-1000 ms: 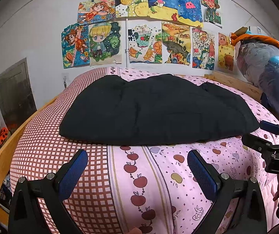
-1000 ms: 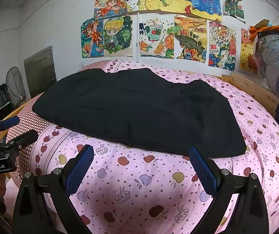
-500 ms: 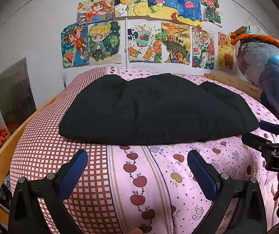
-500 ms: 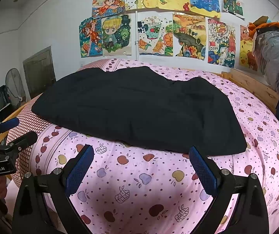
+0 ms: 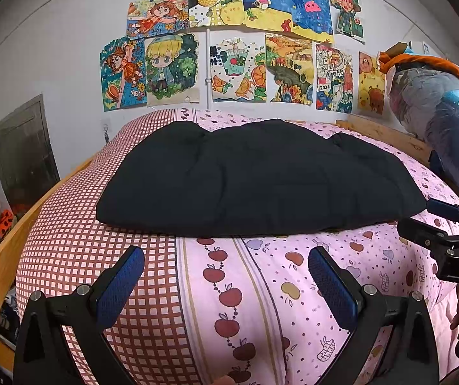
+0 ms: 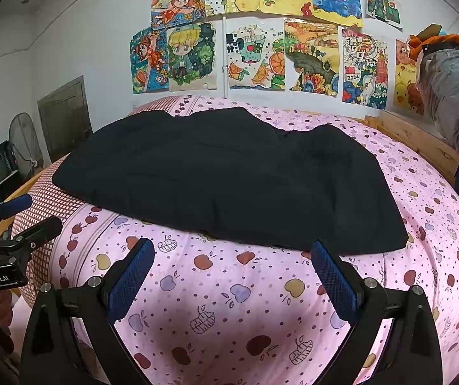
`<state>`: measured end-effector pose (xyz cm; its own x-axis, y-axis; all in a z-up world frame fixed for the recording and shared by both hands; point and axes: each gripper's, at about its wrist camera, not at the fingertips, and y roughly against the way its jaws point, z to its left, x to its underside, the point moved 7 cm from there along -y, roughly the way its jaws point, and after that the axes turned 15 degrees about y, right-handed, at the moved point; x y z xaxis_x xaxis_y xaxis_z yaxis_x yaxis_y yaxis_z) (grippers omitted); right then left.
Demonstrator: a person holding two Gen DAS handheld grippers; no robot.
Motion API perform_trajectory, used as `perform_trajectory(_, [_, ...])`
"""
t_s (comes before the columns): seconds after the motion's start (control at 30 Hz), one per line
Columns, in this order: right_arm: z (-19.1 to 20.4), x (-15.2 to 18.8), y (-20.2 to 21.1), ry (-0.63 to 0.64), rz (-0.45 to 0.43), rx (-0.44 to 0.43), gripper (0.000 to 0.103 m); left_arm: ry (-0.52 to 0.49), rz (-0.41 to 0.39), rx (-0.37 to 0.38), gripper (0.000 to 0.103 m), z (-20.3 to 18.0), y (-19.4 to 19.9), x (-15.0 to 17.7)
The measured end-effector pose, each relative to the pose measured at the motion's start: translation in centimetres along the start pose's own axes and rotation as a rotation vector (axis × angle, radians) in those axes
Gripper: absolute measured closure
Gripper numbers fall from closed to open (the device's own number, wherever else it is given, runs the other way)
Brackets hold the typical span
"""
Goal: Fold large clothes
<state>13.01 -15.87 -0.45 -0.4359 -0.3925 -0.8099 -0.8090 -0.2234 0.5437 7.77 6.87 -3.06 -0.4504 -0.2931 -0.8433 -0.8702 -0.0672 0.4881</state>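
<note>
While the black garment (image 5: 255, 179) lies spread, perhaps already folded, on the pink bedspread (image 5: 261, 288), left gripper (image 5: 226, 279) and right gripper (image 6: 232, 272) hover wide apart, empty.

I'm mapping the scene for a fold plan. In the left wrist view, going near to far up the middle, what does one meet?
left claw → apple-print bedspread → black garment → wall drawings
</note>
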Motion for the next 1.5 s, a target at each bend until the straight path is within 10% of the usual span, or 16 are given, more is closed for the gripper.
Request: perform_trajectory(1.5, [-0.48,0.51,-0.35,-0.025,0.023,-0.014,0.007,-0.04,-0.007,0.008,0.0,-0.03,0.21,0.2])
